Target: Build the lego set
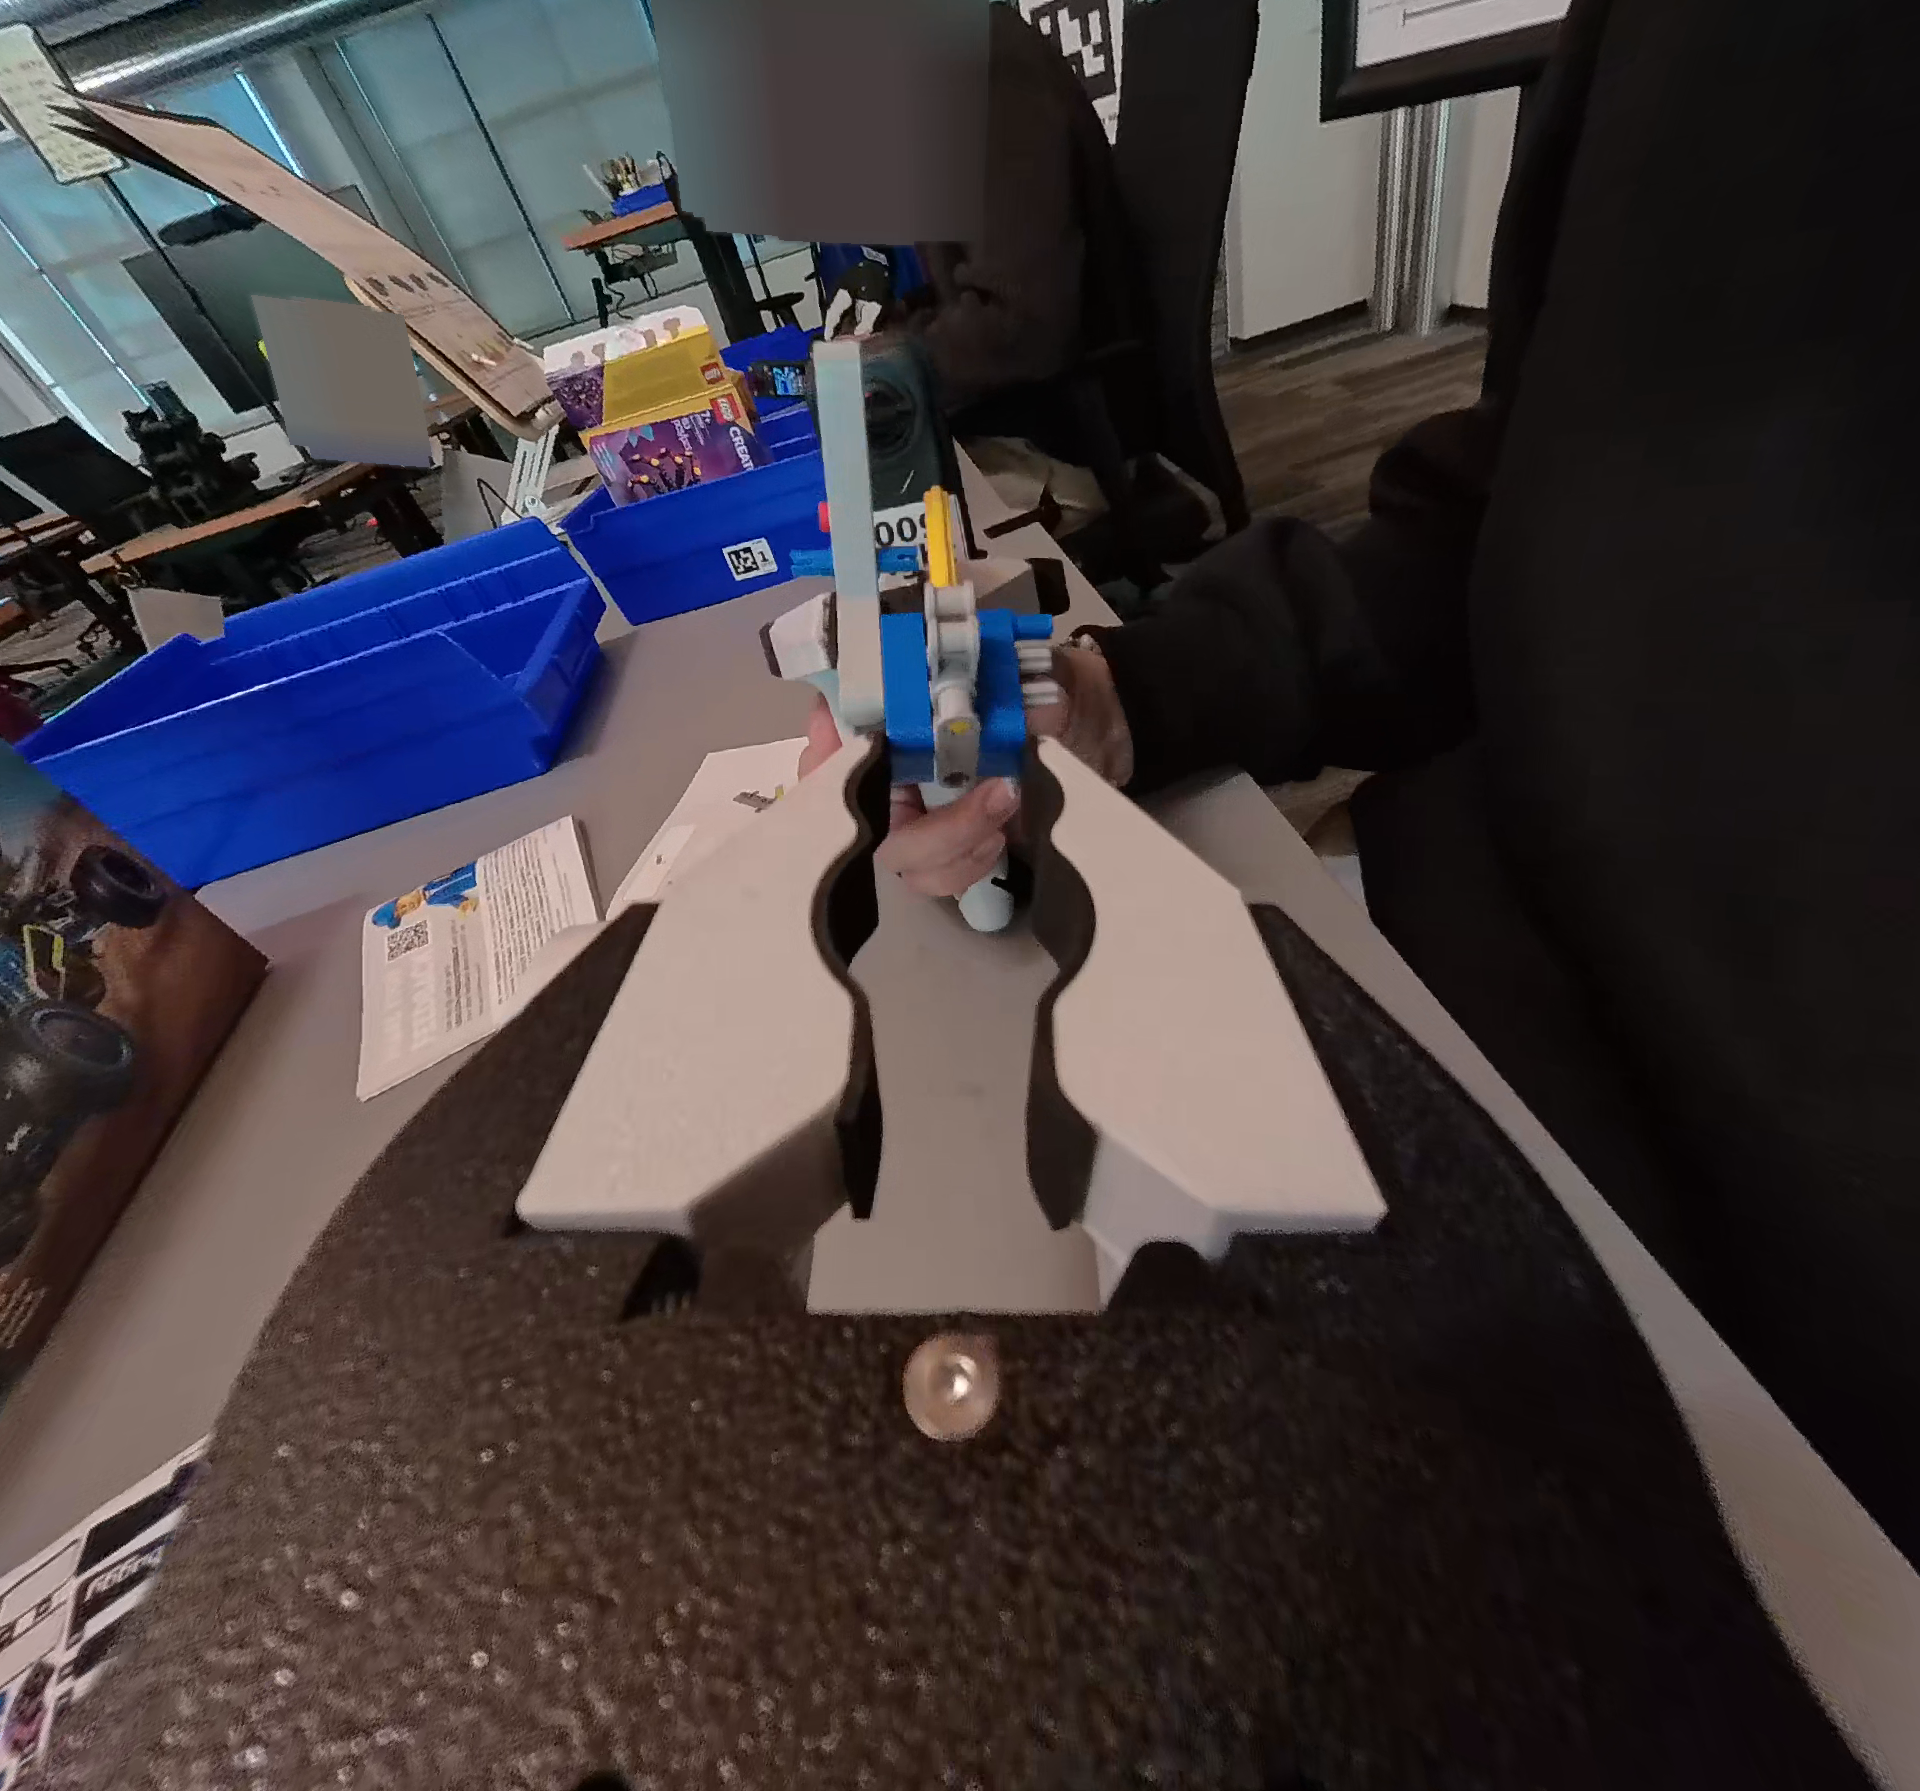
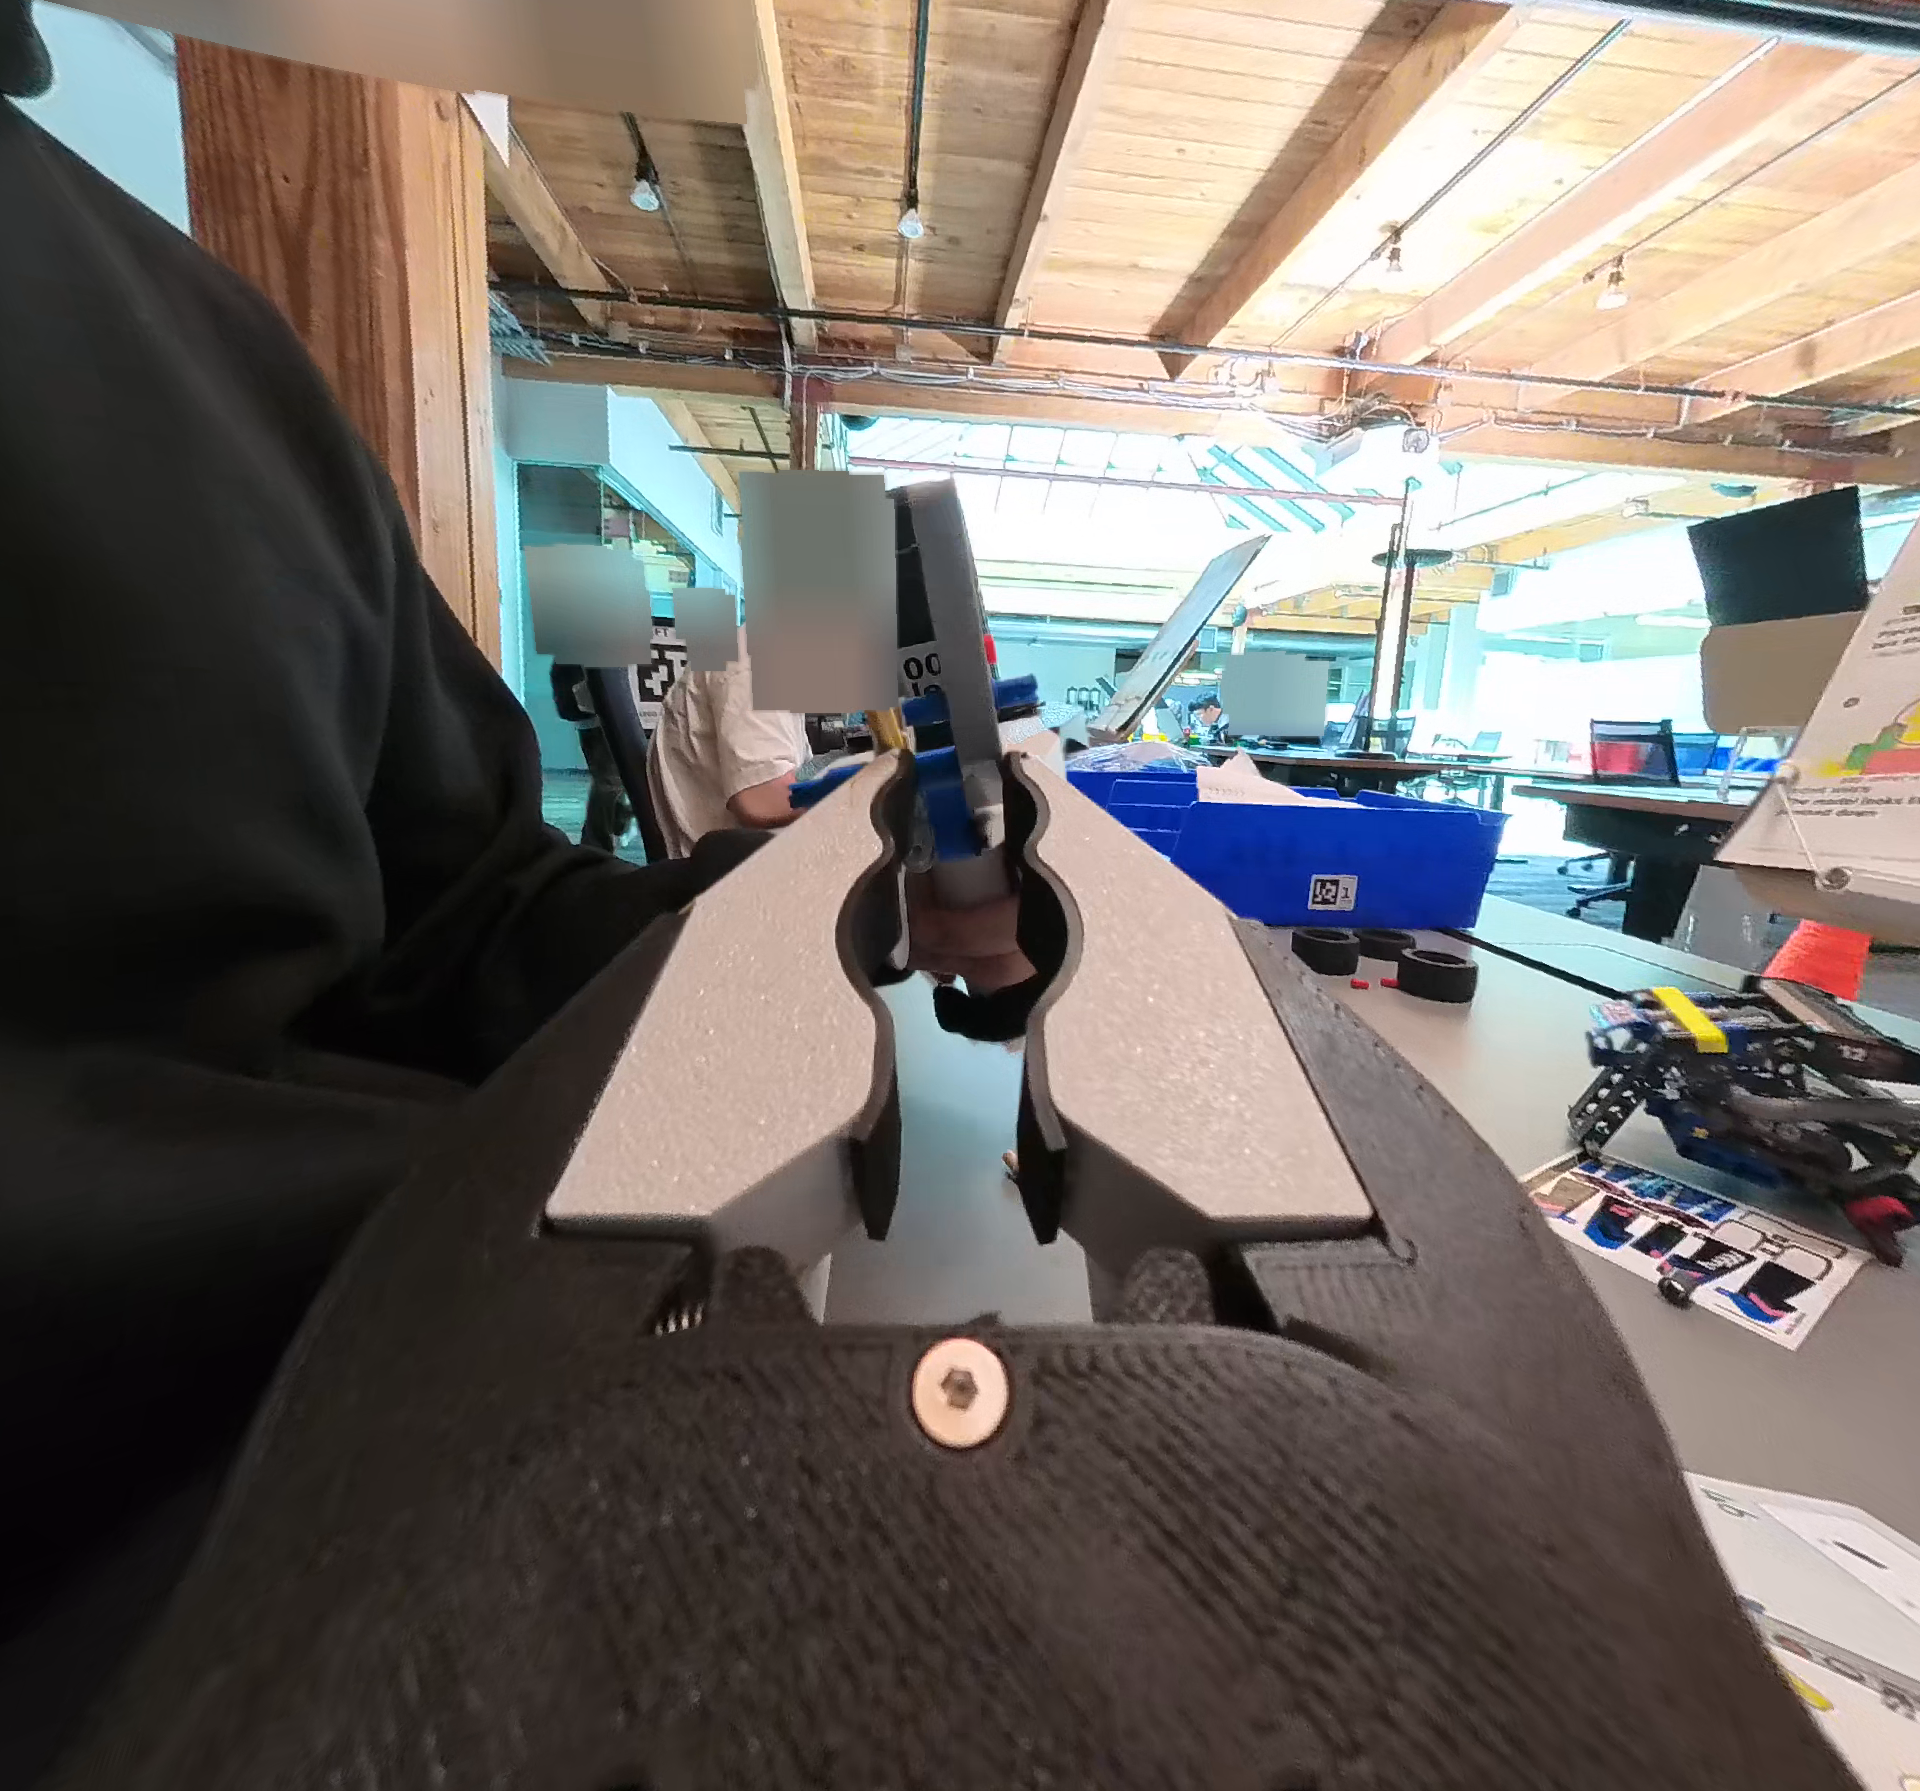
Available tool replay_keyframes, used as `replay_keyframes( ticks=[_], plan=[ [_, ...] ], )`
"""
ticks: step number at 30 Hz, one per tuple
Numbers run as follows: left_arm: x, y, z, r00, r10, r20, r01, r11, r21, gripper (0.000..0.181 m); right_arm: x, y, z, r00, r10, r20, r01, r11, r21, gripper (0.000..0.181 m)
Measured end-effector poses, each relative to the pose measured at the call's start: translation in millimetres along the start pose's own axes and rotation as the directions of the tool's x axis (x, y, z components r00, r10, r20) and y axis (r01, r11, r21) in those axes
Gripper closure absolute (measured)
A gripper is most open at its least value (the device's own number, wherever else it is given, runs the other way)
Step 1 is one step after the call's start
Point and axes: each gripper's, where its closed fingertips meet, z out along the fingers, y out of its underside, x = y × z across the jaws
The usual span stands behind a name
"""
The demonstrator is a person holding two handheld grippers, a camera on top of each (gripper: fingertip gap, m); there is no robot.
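The left gripper (image 1: 956, 754) closes its pale grey fingertips on a small lego assembly (image 1: 951, 692), held up above the grey table (image 1: 665, 702). The assembly is a blue block-like core with a light grey connector and pin on its near face, a yellow beam rising from its top, and blue pins poking out sideways (one group toward the person's sleeve, another behind the grey upright part). A yellow dot shows on the grey pin's end.

In the right wrist view, the right gripper (image 2: 958, 785) has its tips drawn in on the same blue-and-grey assembly from the other side, and a grey upright part of the opposite gripper stands just behind it. Whether those tips truly pinch the piece or only flank it, I cannot tell; the gap between them is narrow.

On the table to the right sits a larger lego vehicle (image 2: 1756, 1087), dark blue and black with a yellow brick on top, beside a sticker sheet (image 2: 1694, 1253). Three black tyres (image 2: 1382, 962) lie farther back, near a blue bin (image 2: 1340, 848). An instruction leaflet (image 1: 478, 952) lies flat to the left.
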Motion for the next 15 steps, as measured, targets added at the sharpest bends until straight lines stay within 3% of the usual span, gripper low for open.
replay_keyframes(
  ticks=[8, 11, 15],
  plan=[
    [-6, -3, 1, 0.998, -0.036, 0.042, 0.035, 0.999, 0.017, 0.159, 5, -3, -8, 0.991, 0.035, -0.13, -0.035, 0.999, 0.003, 0.167],
    [-3, -7, 5, 0.998, -0.045, 0.036, 0.044, 0.998, 0.036, 0.156, 4, -16, -28, 0.966, 0.091, -0.242, -0.077, 0.995, 0.068, 0.167],
    [-6, 2, 0, 0.997, -0.041, 0.071, 0.044, 0.998, -0.044, 0.154, -11, -30, -65, 0.939, 0.117, -0.322, -0.097, 0.992, 0.078, 0.167]
  ],
)
